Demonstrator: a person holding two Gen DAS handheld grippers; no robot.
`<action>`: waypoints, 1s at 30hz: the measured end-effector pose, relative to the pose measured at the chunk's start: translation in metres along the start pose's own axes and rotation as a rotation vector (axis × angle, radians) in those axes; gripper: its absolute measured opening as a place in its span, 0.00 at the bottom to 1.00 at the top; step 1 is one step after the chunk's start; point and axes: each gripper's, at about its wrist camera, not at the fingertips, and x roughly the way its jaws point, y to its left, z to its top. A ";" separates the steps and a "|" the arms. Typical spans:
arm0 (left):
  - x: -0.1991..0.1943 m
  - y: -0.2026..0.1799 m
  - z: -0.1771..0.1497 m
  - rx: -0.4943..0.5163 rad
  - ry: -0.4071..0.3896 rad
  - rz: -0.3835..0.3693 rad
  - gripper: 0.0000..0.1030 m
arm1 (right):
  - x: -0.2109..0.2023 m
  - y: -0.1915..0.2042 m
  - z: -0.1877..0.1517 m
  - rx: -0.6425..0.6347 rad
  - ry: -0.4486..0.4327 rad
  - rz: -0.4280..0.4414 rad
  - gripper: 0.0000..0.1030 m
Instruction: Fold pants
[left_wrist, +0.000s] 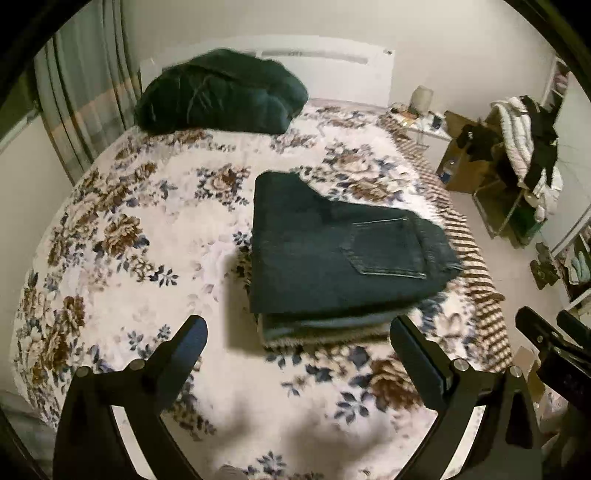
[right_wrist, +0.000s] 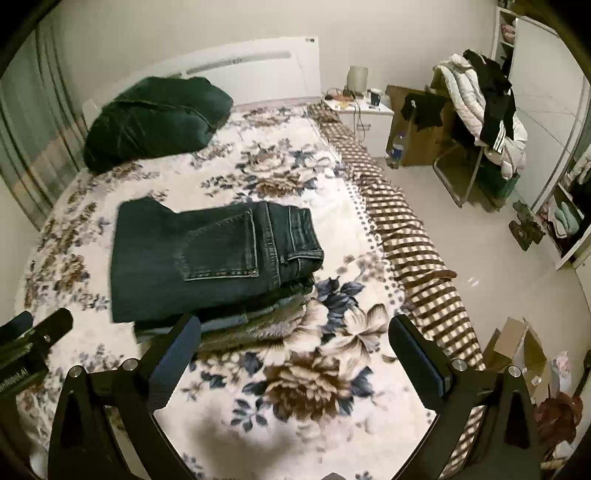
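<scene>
Both tools hover above a bed covered by a floral blanket, fingers spread wide, holding and touching nothing. The left tool and right tool sit near the folded dark jeans, which rest atop a small stack of folded clothes mid-bed. A dark bundle lies near the headboard.

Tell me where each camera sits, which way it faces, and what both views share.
Left wrist: on the left gripper, above the bed's foot, facing the headboard; its open fingers show, right gripper at the right edge.
Right wrist: on the right gripper, same facing; left gripper at the left edge.
Shared: folded jeans, dark bundle, chair.
</scene>
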 end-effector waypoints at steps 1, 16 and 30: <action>-0.016 -0.004 -0.003 0.001 -0.014 0.008 0.98 | -0.015 -0.002 -0.001 -0.002 -0.012 0.003 1.00; -0.228 -0.037 -0.060 -0.031 -0.182 0.056 0.98 | -0.286 -0.038 -0.049 -0.073 -0.210 0.098 1.00; -0.295 -0.051 -0.090 -0.001 -0.190 0.064 0.99 | -0.416 -0.060 -0.080 -0.088 -0.279 0.105 1.00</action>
